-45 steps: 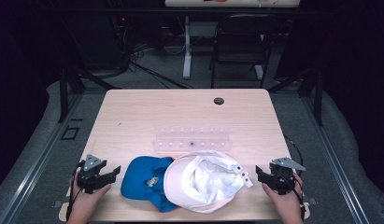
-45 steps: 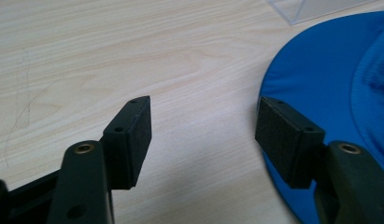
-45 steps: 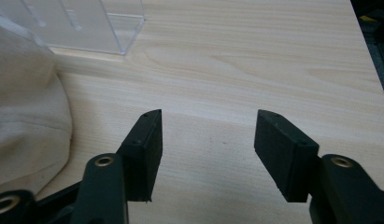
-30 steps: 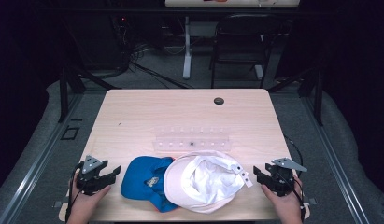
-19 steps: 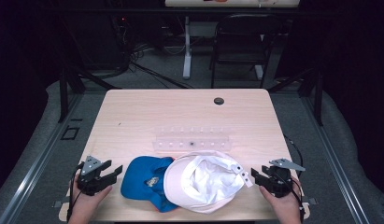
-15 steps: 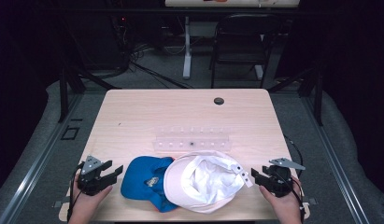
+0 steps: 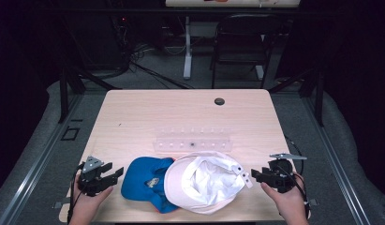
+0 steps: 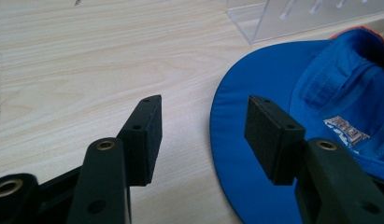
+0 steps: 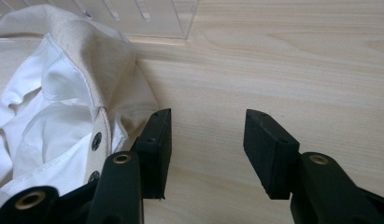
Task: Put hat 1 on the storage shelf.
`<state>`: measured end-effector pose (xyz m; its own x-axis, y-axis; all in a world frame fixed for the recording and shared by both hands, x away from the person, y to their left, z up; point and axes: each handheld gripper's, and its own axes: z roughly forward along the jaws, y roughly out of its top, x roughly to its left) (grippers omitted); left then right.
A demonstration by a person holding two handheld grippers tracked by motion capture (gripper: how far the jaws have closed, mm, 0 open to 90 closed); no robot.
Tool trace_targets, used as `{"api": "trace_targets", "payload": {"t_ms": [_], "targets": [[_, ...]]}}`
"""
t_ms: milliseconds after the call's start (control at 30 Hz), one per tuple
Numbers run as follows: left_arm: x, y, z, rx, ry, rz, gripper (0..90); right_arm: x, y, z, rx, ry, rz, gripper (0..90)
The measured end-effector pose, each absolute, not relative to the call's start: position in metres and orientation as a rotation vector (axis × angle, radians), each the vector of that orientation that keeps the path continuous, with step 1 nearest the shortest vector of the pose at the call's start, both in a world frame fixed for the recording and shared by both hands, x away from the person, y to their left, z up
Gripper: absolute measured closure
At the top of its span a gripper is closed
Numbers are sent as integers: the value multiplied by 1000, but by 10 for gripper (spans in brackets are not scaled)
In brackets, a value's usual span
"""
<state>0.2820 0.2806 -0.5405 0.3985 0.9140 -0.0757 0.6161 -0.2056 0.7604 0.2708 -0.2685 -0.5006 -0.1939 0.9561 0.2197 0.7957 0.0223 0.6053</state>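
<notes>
A blue cap [image 7: 143, 176] lies upside down near the table's front edge, partly under a white cap [image 7: 204, 180] that also lies inside up. My left gripper [image 7: 116, 173] hovers just left of the blue cap. Its jaws have just been closing a little and stand open; in the left gripper view [image 8: 203, 116] the blue cap's brim [image 8: 236, 154] edge lies below them, unpressed. My right gripper [image 7: 255, 175] hangs right of the white cap's strap. Its jaws have just been closing and stand open over bare wood [image 9: 208, 126], with the white cap [image 9: 63, 93] beside the left jaw.
A clear plastic rack [image 7: 192, 140] with pegs stands just behind the caps, also visible as the rack [image 8: 292, 18] and the rack [image 9: 147, 14] in the gripper views. A black cable hole [image 7: 219, 101] sits at the far side of the table [image 7: 157, 112]. A chair [image 7: 241, 42] stands beyond.
Both grippers' jaws have narrowed slightly. The right gripper has risen a little and edged toward the white cap. The left hand and both caps have stayed put.
</notes>
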Motion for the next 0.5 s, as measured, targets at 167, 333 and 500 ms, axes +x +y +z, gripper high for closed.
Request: {"api": "trace_targets", "payload": {"t_ms": [167,333,500], "targets": [[282,282,-541,1911,1308,512,473,272,-271,-492,1843,2059,929,527],[282,283,-541,1909,1312,510,478,273,-272,-480,1860,2077,962,539],[282,284,-542,1914,1315,506,479,275,-272,-471,1874,2113,990,543]]}}
